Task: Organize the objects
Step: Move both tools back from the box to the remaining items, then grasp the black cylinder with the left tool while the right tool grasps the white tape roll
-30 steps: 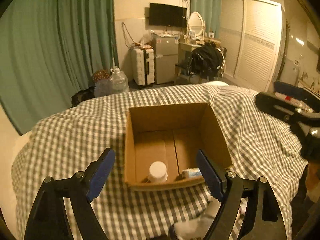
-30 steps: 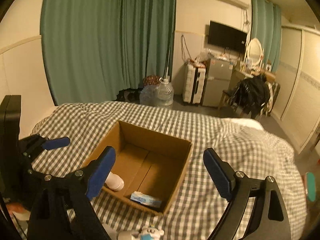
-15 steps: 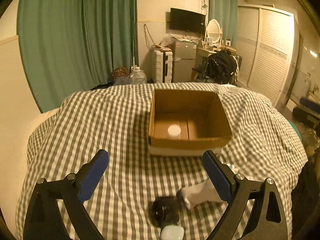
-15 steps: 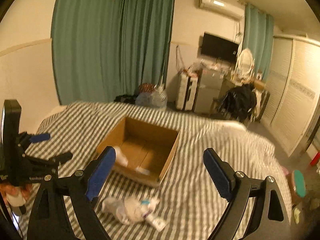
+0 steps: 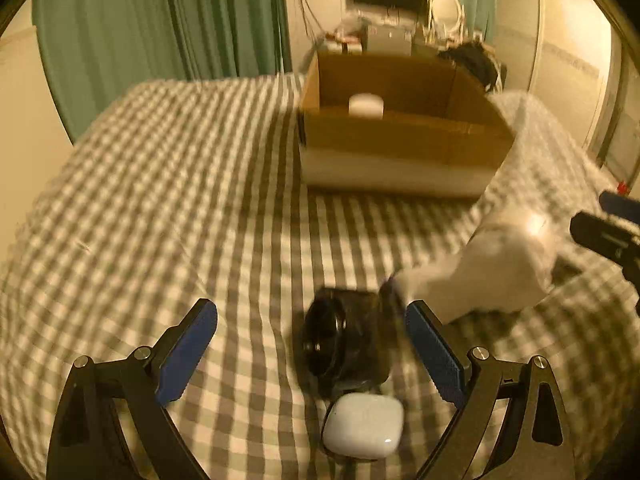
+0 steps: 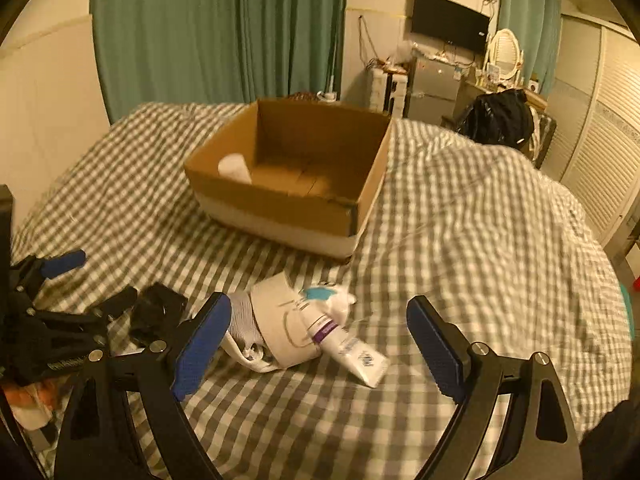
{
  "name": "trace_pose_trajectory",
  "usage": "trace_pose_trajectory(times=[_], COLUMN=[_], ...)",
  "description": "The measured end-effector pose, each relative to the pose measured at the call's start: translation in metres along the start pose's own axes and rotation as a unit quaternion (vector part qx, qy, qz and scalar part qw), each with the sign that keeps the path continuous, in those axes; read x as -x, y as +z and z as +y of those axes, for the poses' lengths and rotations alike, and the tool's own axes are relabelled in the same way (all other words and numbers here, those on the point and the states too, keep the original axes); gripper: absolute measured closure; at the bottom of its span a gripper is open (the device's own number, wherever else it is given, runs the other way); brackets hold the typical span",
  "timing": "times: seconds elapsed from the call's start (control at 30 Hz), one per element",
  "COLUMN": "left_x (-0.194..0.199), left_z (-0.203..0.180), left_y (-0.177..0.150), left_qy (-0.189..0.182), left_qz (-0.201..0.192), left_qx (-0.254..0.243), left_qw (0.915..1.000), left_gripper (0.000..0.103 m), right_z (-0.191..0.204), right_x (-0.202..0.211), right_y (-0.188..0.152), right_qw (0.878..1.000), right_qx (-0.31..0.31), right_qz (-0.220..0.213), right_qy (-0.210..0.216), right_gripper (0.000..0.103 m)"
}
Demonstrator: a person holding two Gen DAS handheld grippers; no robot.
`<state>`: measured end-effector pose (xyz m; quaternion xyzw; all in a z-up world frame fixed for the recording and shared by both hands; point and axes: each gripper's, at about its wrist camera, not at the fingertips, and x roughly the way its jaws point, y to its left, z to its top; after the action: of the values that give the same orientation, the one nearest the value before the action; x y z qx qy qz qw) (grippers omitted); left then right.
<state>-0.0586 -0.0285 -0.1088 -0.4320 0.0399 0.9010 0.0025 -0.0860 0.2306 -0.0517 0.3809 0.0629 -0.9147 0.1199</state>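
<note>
An open cardboard box (image 5: 400, 148) (image 6: 288, 200) sits on the checked bedspread with a white jar (image 5: 366, 105) (image 6: 234, 168) inside. My left gripper (image 5: 316, 352) is open low over the bed, and a black round object (image 5: 344, 344) (image 6: 156, 312) lies between its fingers without touching the pads. A white earbud case (image 5: 364, 426) lies just in front of it. My right gripper (image 6: 320, 344) is open above a white cloth bundle (image 6: 280, 320) (image 5: 492, 268) and a white tube (image 6: 352, 350). A small blue and white packet (image 6: 324, 294) lies beside them.
The checked bedspread (image 6: 460, 240) covers the bed and rises in a fold at the right. Green curtains (image 6: 224, 28) hang behind. A fridge, a television and a chair with a black bag (image 6: 500, 116) stand at the far wall. A louvred wardrobe (image 6: 600, 152) is at the right.
Both grippers have sunk and drawn back from the box toward the loose items near the bed's front. The black object now lies between the left fingers, and the box looks farther off.
</note>
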Motion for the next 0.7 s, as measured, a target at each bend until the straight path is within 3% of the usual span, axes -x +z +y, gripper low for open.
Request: trace_pose_trajectory(times=[0.2,0.53,0.63,0.7], left_x=[-0.027,-0.047,-0.047,-0.046], left_z=[-0.012,-0.027,-0.030,-0.031], left_y=[-0.015,-0.018,-0.020,-0.021], left_qy=[-0.001,-0.026,-0.024,-0.029], left_qz=[0.039,0.072,0.067,0.062], left_qx=[-0.017,-0.033,-0.037,-0.038], left_qw=[0.9991,0.9965,0.9968,0.9969], left_gripper=[0.006,0.006,0.013,0.018], right_z=[0.008,0.009,0.006,0.006], right_x=[-0.032,-0.048,-0.048,-0.047], right_y=[-0.007,-0.007,-0.010,-0.011], right_qw=[1.000,0.998,0.997,0.997], right_qx=[0.015,0.012,0.003,0.001], right_qz=[0.023,0.042,0.048,0.047], right_qy=[0.010,0.037,0.054,0.057], right_gripper=[0.017,0.052,0.067,0.067])
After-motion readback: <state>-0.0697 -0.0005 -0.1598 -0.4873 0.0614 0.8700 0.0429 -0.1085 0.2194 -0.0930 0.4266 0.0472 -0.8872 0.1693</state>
